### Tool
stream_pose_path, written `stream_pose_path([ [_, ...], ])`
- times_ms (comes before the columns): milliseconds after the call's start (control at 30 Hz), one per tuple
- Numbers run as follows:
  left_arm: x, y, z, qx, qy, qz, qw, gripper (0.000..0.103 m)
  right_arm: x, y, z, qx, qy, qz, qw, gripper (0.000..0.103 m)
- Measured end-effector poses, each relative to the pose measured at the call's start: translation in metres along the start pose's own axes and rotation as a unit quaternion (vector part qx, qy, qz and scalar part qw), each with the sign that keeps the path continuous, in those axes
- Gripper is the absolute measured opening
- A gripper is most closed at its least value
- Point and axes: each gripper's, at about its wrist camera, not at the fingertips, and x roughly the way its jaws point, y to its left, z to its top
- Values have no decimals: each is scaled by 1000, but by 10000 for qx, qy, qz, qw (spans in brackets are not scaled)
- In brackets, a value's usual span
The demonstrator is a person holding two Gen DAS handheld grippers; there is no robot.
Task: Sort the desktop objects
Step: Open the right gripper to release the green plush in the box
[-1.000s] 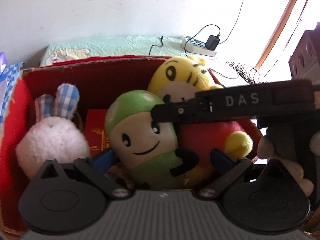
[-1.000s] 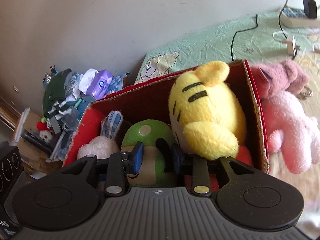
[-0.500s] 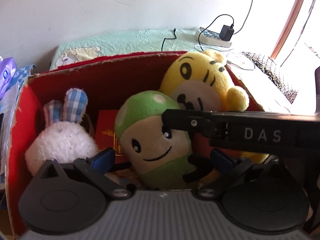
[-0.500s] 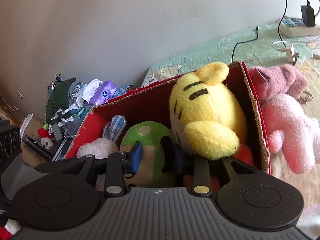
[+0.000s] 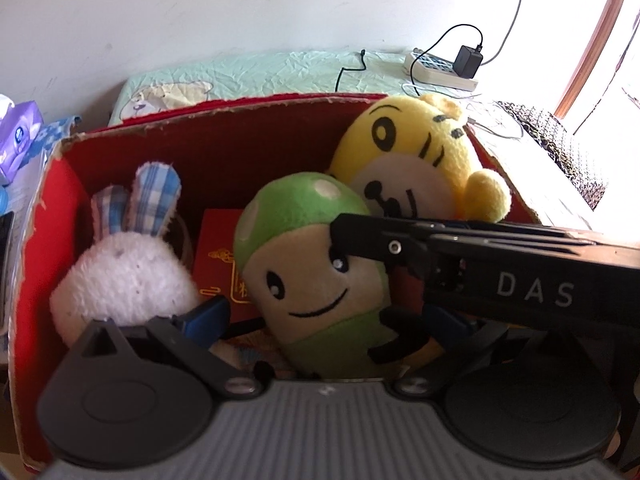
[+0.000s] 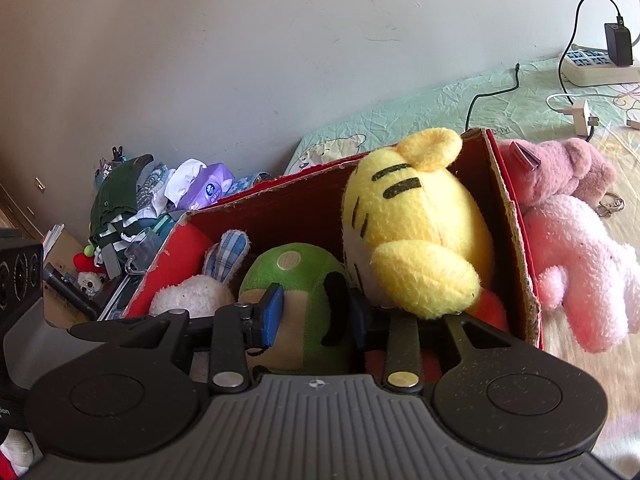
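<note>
plain pale wall [image 5: 224, 12] behind, scuffed in places. below it a surface under a wrinkled mint-green sheet [image 5: 280, 72] with a cartoon bear print. white power strip [image 5: 438, 72] on the sheet near the wall, a black charger [image 5: 468, 60] plugged in, black cables trailing. wooden window frame [image 5: 592, 36] at far right, strong daylight washing out that side. in the right wrist view, a heap of clothes and clutter [image 6: 132, 204] against the wall at left, a purple tissue pack [image 6: 208, 190] on top.
</note>
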Motion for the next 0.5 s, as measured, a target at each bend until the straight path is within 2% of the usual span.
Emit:
stream_pose_path([
  [500, 8, 4, -1, -434, 219, -141, 9987, 103, -2, 5, -5, -121, -35, -54, 9999, 40],
])
